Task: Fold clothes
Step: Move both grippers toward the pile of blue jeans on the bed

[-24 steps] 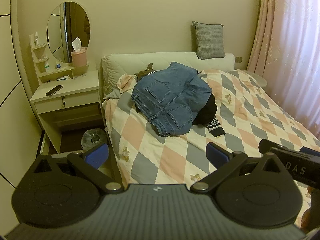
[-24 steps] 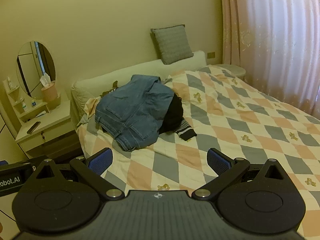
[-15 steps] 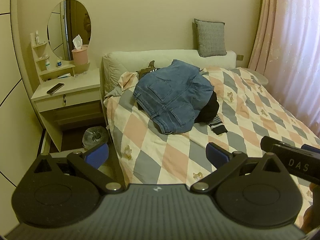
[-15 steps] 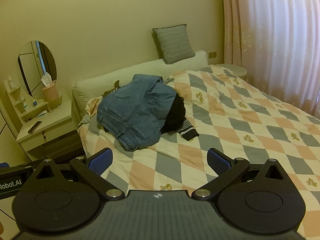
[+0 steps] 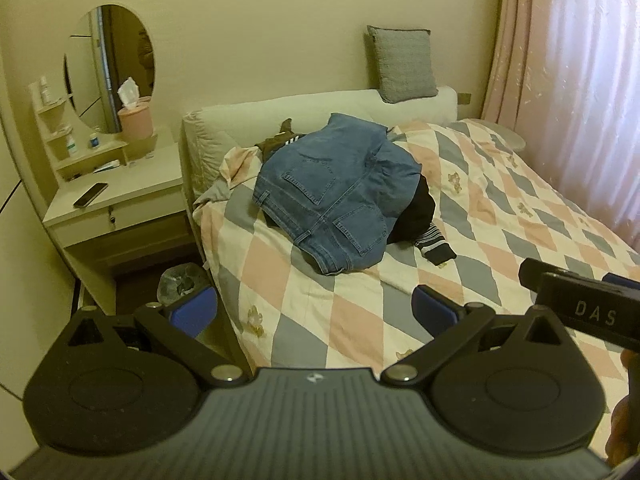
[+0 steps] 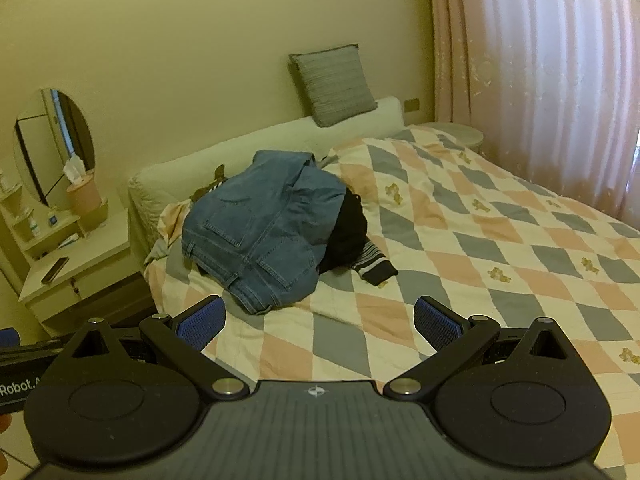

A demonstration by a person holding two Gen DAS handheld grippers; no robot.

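Note:
A pile of clothes lies near the head of the bed: blue jeans (image 5: 336, 196) (image 6: 260, 228) on top, a black garment (image 5: 420, 210) (image 6: 346, 232) with a striped cuff (image 5: 434, 246) (image 6: 374, 266) under them. My left gripper (image 5: 312, 312) is open over the bed's left edge, well short of the pile. My right gripper (image 6: 318, 322) is open above the quilt, just in front of the jeans' hem. Neither holds anything. The right gripper's body (image 5: 580, 308) shows at the right of the left wrist view.
The bed has a checked quilt (image 5: 500, 216) (image 6: 500, 240), a white headboard cushion (image 5: 280, 112) and a grey pillow (image 5: 404, 64). A dressing table (image 5: 116, 196) with mirror, phone and tissue box stands left. A bin (image 5: 180, 284) sits on the floor. Pink curtains (image 6: 540, 60) hang right.
Both grippers have moved forward toward the bed, so the clothes pile looks larger and closer. Both stay open and the clothes have not moved.

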